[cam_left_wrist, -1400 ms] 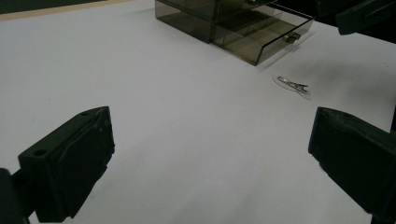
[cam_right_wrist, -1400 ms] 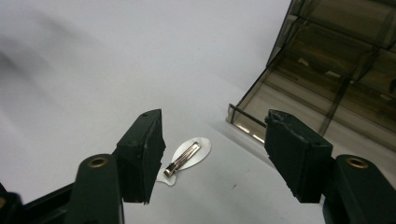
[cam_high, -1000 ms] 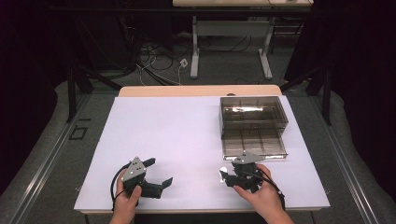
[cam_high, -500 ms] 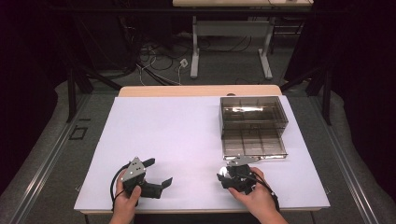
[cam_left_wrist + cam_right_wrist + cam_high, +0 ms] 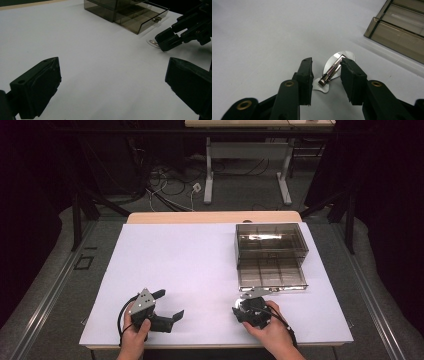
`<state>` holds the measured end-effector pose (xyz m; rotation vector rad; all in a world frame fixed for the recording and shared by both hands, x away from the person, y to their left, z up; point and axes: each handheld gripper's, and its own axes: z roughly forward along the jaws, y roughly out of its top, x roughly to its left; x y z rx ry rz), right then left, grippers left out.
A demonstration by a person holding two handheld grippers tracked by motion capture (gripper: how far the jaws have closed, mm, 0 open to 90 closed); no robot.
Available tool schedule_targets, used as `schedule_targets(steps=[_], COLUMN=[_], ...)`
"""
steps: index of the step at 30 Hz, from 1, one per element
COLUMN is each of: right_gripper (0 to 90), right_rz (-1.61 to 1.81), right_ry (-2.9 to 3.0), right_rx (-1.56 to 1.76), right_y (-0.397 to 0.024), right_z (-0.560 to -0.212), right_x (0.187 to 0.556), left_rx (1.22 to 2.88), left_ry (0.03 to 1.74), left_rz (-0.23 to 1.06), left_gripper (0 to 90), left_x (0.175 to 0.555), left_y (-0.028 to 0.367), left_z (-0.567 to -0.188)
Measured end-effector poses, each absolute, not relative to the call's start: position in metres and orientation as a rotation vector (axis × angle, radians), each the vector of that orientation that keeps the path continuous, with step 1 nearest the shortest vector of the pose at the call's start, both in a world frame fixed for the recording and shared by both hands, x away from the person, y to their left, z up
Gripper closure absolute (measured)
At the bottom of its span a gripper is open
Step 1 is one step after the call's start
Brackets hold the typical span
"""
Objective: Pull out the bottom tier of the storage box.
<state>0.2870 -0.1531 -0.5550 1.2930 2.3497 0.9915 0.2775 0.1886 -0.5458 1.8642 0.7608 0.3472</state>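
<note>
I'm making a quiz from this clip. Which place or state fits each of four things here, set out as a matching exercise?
Things:
1. hair clip
2. drawer box
3. left gripper
4. right gripper

Places or states:
A. smoky clear plastic, bottom drawer pulled out
B. jaws wide apart over bare table
C. flat on the table between two black jaws
D. jaws just closing in around a small metal thing, not yet gripping it

Pairs: 1-C, 2-A, 3-B, 4-D
</note>
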Motion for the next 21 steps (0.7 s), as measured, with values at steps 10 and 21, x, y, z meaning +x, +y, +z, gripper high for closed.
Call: schedule_targets(steps=[10, 21], right_gripper=[81.2, 82.0], right_rz=[0.948, 0.973], right_ry=[2.323, 2.32], right_rx=[1.338, 1.381], right_y=[-0.1544, -0.1564], right_z=[-0.5544, -0.5537], right_x=[0.2849, 0.2852], left_rx=[1.866, 1.867], left_ry=[0.76, 0.766], left_rz=[0.348, 0.344], left_gripper=[0.5, 0.5], left_x=[0.2777, 0.2772], left_y=[0.1887, 0.1893], left_z=[-0.5458, -0.5455])
